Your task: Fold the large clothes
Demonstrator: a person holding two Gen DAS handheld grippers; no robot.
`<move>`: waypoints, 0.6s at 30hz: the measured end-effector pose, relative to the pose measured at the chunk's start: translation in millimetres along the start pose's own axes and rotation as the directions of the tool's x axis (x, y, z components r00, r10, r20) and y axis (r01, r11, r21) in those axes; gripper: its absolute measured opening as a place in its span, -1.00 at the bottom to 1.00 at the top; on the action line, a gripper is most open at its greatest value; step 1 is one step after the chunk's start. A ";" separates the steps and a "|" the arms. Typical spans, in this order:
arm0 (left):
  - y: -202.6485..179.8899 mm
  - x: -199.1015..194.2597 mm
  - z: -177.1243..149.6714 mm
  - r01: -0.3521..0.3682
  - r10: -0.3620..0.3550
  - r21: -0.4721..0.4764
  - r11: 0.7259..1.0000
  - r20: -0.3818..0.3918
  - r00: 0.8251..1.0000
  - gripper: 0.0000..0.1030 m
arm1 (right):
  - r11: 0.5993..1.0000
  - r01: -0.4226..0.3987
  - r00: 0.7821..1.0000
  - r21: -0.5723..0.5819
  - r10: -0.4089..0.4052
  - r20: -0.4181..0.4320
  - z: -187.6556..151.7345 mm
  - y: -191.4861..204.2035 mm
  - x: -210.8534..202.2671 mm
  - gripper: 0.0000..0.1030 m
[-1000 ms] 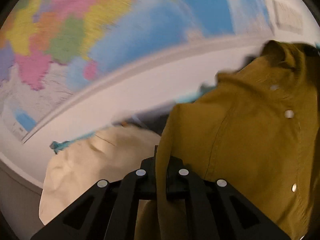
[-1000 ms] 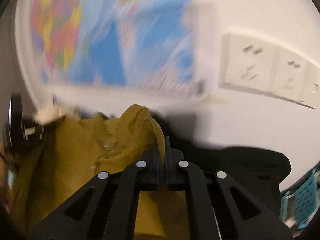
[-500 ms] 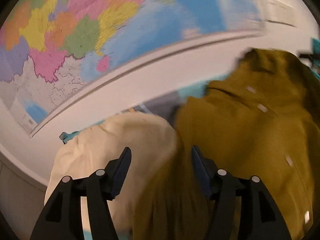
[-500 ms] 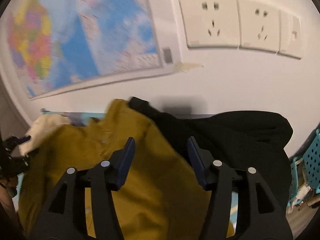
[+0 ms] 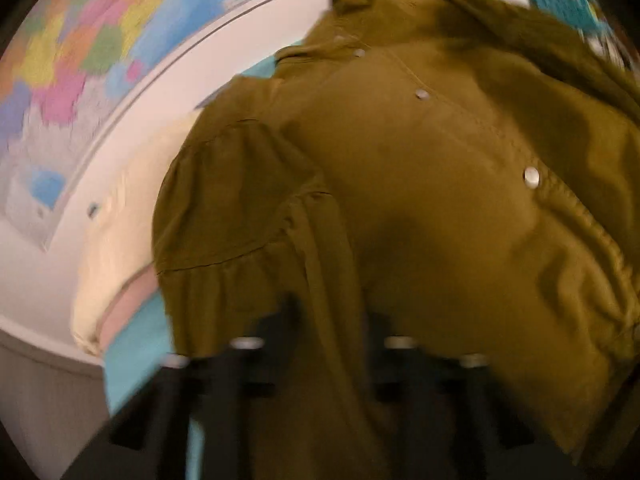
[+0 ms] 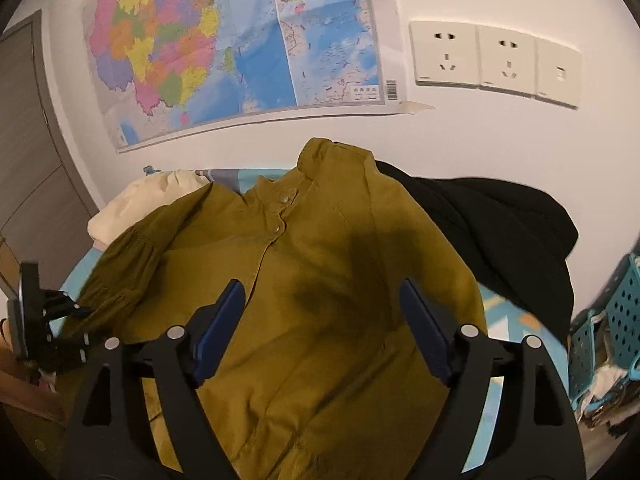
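A mustard-yellow buttoned shirt (image 6: 320, 280) lies spread face up on the light blue surface, collar toward the wall. It fills the left wrist view too (image 5: 420, 200). My right gripper (image 6: 322, 296) is open and empty, hovering above the shirt's chest. My left gripper (image 5: 332, 312) is blurred; its fingers stand apart around the shirt's left sleeve fabric, which drapes between them. The left gripper also shows at the left edge of the right wrist view (image 6: 48, 320), beside the gathered sleeve cuff.
A cream garment (image 6: 136, 204) lies left of the shirt and a black garment (image 6: 500, 232) lies right of it. A map (image 6: 240, 40) and wall sockets (image 6: 492, 60) hang on the wall behind. A teal perforated basket (image 6: 616, 320) stands at the right.
Both grippers were shut on the shirt a second ago and have opened. The shirt has dropped flat onto the surface. Both grippers have pulled back, the left one still moving.
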State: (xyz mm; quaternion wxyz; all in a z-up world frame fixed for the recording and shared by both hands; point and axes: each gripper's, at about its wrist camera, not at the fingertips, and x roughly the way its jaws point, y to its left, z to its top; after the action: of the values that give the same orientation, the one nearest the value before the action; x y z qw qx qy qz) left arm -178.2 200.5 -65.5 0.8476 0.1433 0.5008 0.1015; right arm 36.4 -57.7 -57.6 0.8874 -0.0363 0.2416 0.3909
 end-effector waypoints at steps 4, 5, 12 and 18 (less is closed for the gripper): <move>78.7 -39.5 8.6 -0.099 0.121 -0.193 0.976 0.107 0.987 -0.94 | 1.000 0.000 1.000 0.010 0.000 0.015 -14.5 -3.8 -21.4 0.55; 102.2 -50.1 9.8 -0.141 0.174 -0.238 0.961 0.123 0.977 -0.94 | 1.000 0.015 1.000 0.010 -0.015 0.018 -18.2 -5.6 -25.9 0.60; 199.6 -24.6 8.0 -0.438 0.449 -0.362 0.823 -0.059 0.892 0.04 | 0.992 0.064 0.998 0.108 -0.066 0.007 -49.0 -34.2 -43.5 0.69; 180.4 22.6 -4.2 -0.425 0.409 -0.356 0.832 -0.123 0.904 0.04 | 0.978 0.014 0.999 0.207 -0.003 -0.052 -91.2 -51.3 -61.4 0.86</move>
State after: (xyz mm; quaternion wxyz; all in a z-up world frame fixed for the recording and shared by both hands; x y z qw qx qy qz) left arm -176.2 377.5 -23.8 0.8058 0.0824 0.4461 0.3806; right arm 0.9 -157.8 -116.3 0.8816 0.0452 0.3034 0.3587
